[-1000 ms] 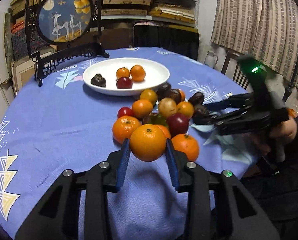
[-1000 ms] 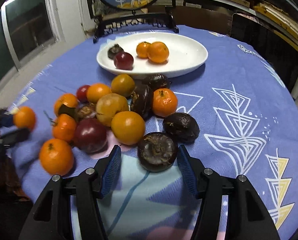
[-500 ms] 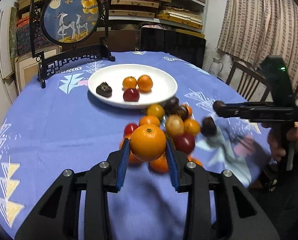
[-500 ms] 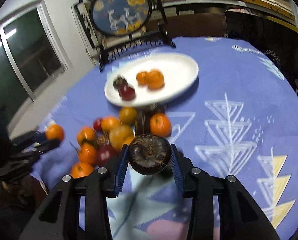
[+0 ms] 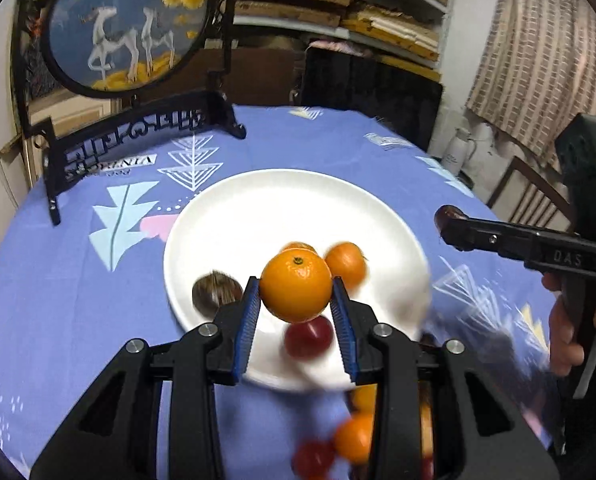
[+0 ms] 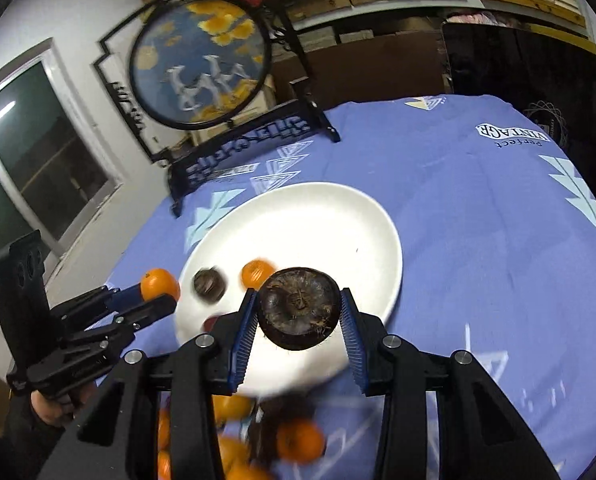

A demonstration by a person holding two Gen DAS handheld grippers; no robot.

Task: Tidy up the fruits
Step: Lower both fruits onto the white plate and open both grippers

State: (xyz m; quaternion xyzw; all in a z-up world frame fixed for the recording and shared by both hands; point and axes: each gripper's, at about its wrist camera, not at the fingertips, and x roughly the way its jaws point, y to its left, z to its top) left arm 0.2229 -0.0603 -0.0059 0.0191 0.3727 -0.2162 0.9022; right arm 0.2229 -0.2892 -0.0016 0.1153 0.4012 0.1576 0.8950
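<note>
Now left gripper [image 5: 295, 304] clamps an orange [image 5: 295, 286], right gripper [image 6: 298, 320] clamps a dark fruit [image 6: 298, 308].

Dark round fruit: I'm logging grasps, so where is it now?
The dark round fruit sits clamped in the right gripper, held over the white plate's near edge, right of the plate's orange.

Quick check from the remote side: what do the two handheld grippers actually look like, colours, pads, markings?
Both are matte black plastic with silver screw heads at the joints. The left gripper and right gripper each carry two ribbed blue pads on the fingers. Seen from the left wrist, the right unit's side is embossed "DAS" and its upright black handle block shows a small green light. A bare hand grips it; no cables visible.
</note>
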